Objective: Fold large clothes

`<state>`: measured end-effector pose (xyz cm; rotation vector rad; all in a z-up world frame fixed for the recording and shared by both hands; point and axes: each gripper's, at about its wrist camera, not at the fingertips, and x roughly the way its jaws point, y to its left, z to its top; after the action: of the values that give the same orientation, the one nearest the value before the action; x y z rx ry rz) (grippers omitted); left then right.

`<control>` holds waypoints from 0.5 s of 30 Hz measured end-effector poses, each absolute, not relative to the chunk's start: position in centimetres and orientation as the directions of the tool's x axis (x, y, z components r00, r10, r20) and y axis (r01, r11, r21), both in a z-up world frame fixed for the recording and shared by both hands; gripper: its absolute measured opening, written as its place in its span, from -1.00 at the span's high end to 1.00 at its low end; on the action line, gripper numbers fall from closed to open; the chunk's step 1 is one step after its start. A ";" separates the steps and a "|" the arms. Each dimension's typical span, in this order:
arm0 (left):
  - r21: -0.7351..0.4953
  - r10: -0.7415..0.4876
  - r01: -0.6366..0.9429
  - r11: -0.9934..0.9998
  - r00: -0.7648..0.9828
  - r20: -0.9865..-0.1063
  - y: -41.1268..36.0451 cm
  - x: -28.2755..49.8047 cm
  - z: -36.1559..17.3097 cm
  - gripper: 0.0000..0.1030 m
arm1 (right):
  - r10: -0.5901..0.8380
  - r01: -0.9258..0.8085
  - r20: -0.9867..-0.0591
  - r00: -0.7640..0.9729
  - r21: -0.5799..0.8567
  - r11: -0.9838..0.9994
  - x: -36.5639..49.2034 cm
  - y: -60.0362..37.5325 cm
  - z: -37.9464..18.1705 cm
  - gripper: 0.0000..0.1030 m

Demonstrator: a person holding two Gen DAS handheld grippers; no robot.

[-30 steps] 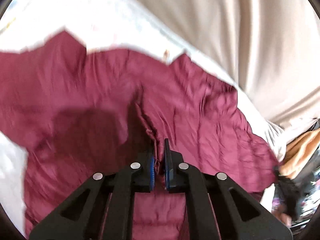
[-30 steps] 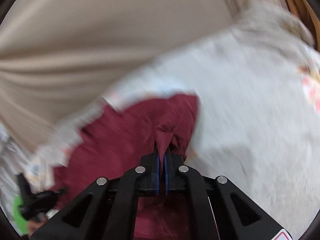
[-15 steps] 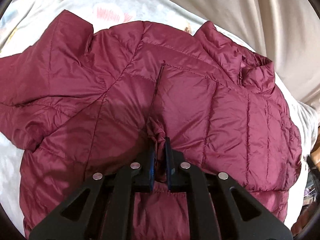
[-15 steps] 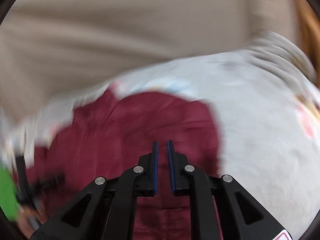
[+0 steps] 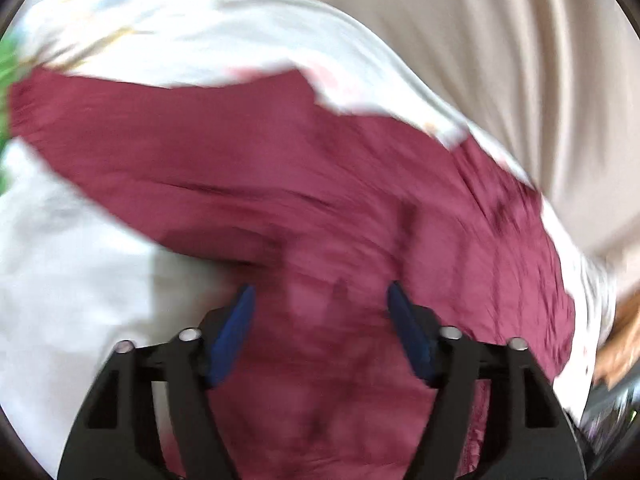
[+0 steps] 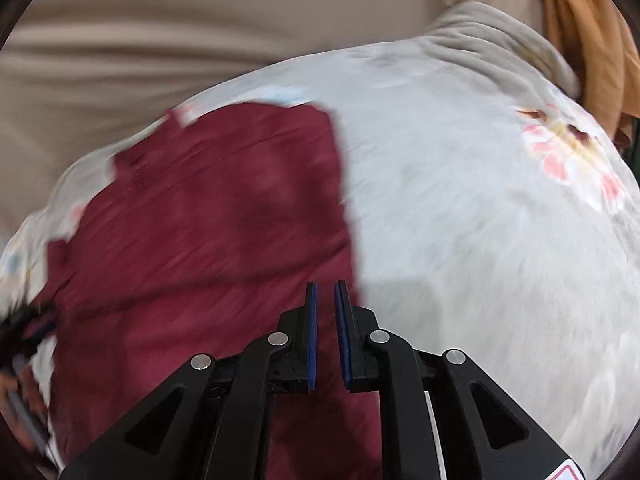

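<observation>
Maroon quilted nylon is filling the middle of both views: the jacket [image 5: 304,184] is lying spread on a bed covered by a white floral sheet [image 5: 72,264], which suits a garment this bulky, since folding wants a broad, soft surface.

I am holding my left claw [image 5: 320,300] just above the jacket's near part with its blue pads wide apart and nothing between them. I am holding my right claw [image 6: 325,300] over the jacket's right-hand edge with its pads only a narrow gap apart; I am seeing cloth through that gap, not pinched in it, so I judge it empty too. Both being free suggests the jacket is being left to settle flat before a new grip.

Both pictures are smeared, so seams and the collar are not readable.

In the left view a long lobe of the jacket, probably a sleeve, is running out toward 10 o'clock, and the far edge is curving from 12 round to 4 o'clock. In the right view a straight jacket edge is running up from my pads toward 12 o'clock.

Bare sheet is lying open from 1 to 4 o'clock in the right view and at 8 o'clock in the left, giving room to swing cloth. A beige curtain [image 6: 160,40] is closing off the far side, with orange fabric [image 6: 592,40] hanging at 1 o'clock.
</observation>
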<state>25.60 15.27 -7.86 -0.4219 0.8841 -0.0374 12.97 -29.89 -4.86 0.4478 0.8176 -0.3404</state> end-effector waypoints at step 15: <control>-0.351 0.067 -0.594 0.724 0.566 -0.822 39.5 32.2 -12.6 -0.07 | 0.113 0.218 -0.823 0.556 0.276 0.936 9.3 -14.1 -5.8 0.59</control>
<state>32.17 39.49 -12.56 -0.6654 0.8939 0.4240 9.25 -14.08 -5.80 0.3699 0.9852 -0.0637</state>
